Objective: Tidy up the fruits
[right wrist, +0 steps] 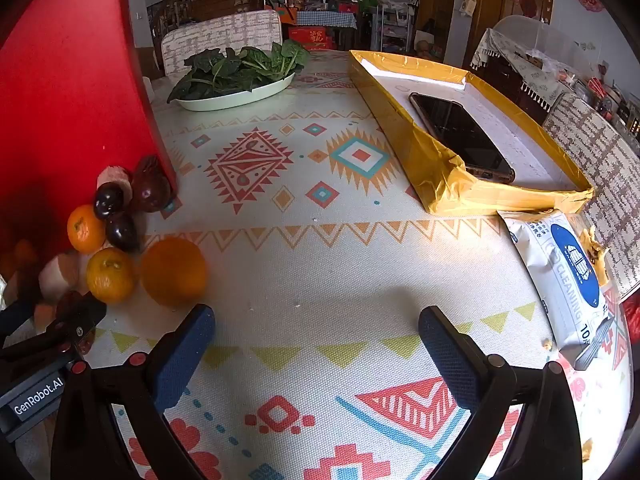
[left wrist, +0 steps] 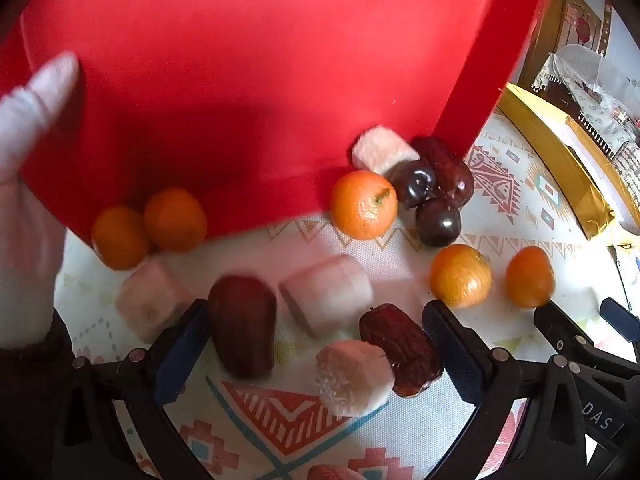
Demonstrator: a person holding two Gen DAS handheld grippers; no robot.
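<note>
Left gripper [left wrist: 316, 344]: black frame with two blue, fine-textured pads [left wrist: 180, 356] on its jaws, round silver rivets at the joints. In the right wrist view its side carries a label reading "GenRobot.AI" and red screw heads. Right gripper [right wrist: 316, 356]: the same black frame and blue pads [right wrist: 182, 360], with one red and some dark rivets; its side shows the letters "DAS". A hand [left wrist: 28, 184] wears a white glove above a dark sleeve [left wrist: 32, 384]
</note>
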